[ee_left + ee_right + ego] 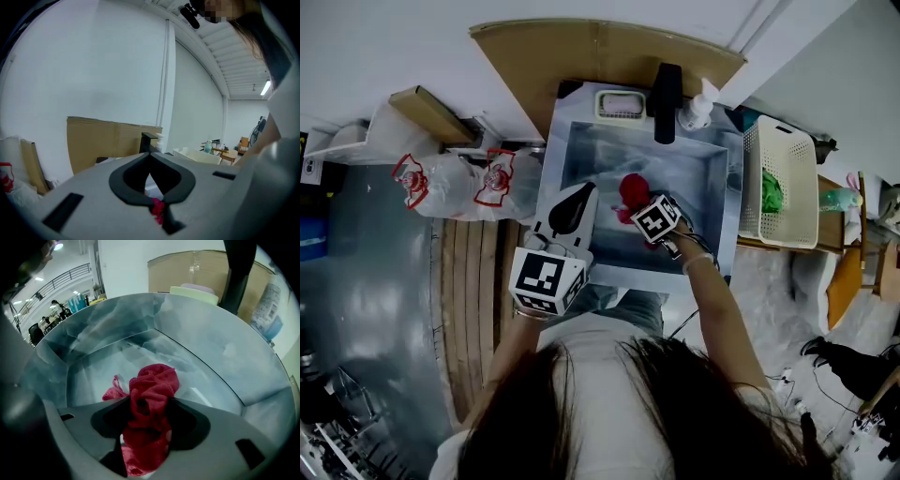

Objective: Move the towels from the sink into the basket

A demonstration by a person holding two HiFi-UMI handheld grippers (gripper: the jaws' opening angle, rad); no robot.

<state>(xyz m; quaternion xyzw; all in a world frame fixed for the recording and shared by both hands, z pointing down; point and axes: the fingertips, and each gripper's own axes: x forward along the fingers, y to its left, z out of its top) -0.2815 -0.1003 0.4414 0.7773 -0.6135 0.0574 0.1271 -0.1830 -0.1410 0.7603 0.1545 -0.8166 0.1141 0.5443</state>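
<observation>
Clear plastic bags (450, 183) with red print slump at far left, against the wall. Next in, my left gripper (150, 154) is held near level in front of the sink's left edge, jaws together at the tips, nothing clamped. A speck of red shows low in the slot between them; cannot tell what it is. Brown cardboard sheet (600, 52) stands behind the sink, leaning on the white wall. Steel sink (581, 150) sits centre, with a black faucet (666, 98) at its back rim and a pale soap bottle (698, 108) just right of the faucet. Red towel (157, 380) lies bunched on the sink floor, about mid-basin. My right gripper (150, 399) points steeply down into the basin over it, jaws spread wide. The towel's near folds stand up in the gap between the jaws and brush both black pads, with no squeeze visible on the cloth. The rest of the towel spills out past the tips onto the steel. White slotted basket (792, 150) stands just beside the sink's right rim, a green towel (772, 192) already inside it.
</observation>
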